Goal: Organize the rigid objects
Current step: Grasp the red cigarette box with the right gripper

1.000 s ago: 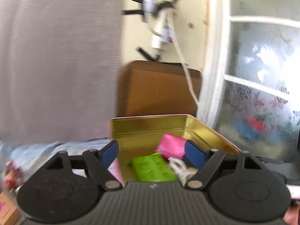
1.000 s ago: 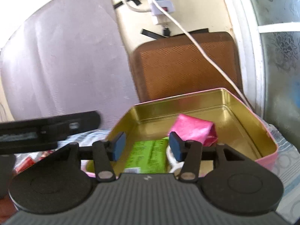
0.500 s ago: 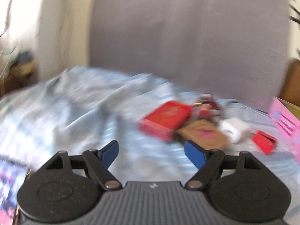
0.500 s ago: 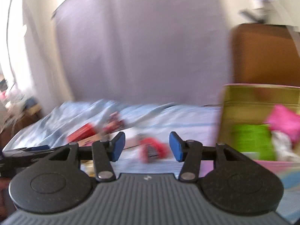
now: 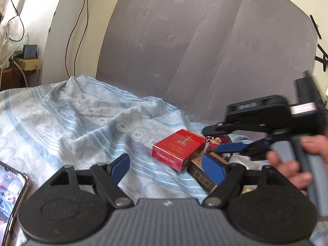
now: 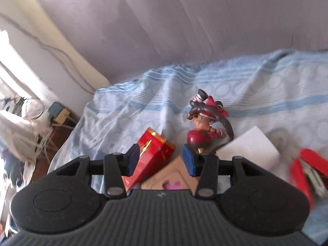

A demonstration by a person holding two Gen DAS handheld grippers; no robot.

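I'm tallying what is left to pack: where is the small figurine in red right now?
The small red-dressed figurine lies on the blue patterned bedsheet in the right wrist view, right of the red cardboard pack, left of the white box.

Daylight floods in from my left, soft and even. My left view is sharp; my right view smears with motion blur, and both bow at the edges.

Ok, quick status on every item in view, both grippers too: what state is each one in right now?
left gripper: open, empty
right gripper: open, holding nothing
red pack: closed, flat on the cloth
brown box: flat, partly under the red pack
figurine: upright
white box: lying flat
red stapler: on its side
phone: screen lit
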